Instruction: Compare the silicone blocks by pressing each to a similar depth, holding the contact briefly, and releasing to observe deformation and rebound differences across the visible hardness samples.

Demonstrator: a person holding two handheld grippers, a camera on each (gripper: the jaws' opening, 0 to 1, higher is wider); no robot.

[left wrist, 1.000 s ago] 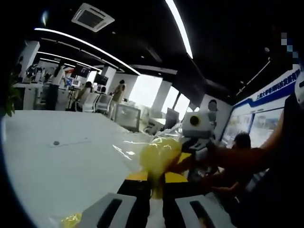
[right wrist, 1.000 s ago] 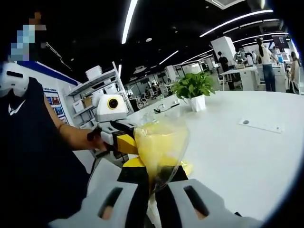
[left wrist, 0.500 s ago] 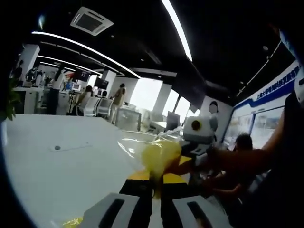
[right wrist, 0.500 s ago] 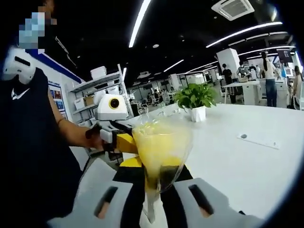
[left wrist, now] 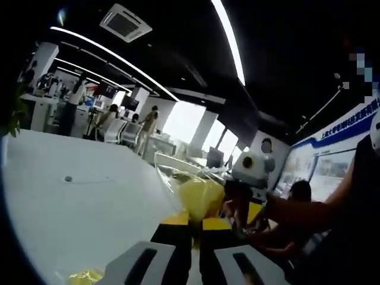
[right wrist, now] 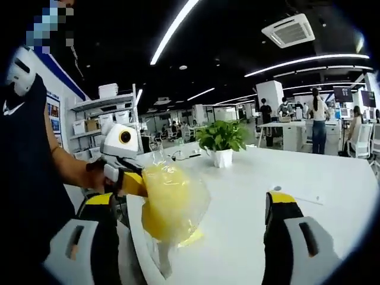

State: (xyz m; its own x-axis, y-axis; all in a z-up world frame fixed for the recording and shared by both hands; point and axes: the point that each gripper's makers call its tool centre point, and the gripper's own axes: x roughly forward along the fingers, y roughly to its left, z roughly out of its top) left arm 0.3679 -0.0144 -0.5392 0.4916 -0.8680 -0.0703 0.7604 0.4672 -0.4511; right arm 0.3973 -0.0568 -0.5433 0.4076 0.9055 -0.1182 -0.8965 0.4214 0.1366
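Since half a second ago the right hand-held gripper (right wrist: 190, 237) has let go: its jaws, then pinched on the bag's lower edge, now stand spread wide to either side of the right gripper view. The left hand-held gripper (left wrist: 195, 252) stays pressed together on the clear bag (left wrist: 178, 178), pinching its lower edge; in the right gripper view it comes in from the left (right wrist: 133, 184), gripping that same bag.

Count: one bag, one yellow silicone block (right wrist: 172, 202) inside it, held up above the white tabletop (right wrist: 332, 196). One potted plant (right wrist: 221, 140) stands farther back on the tabletop.

Hard to make out: crinkled plastic blurs the block's outline. A small yellow scrap (left wrist: 86, 276) lies on the tabletop at the left gripper view's lower edge, cut off.
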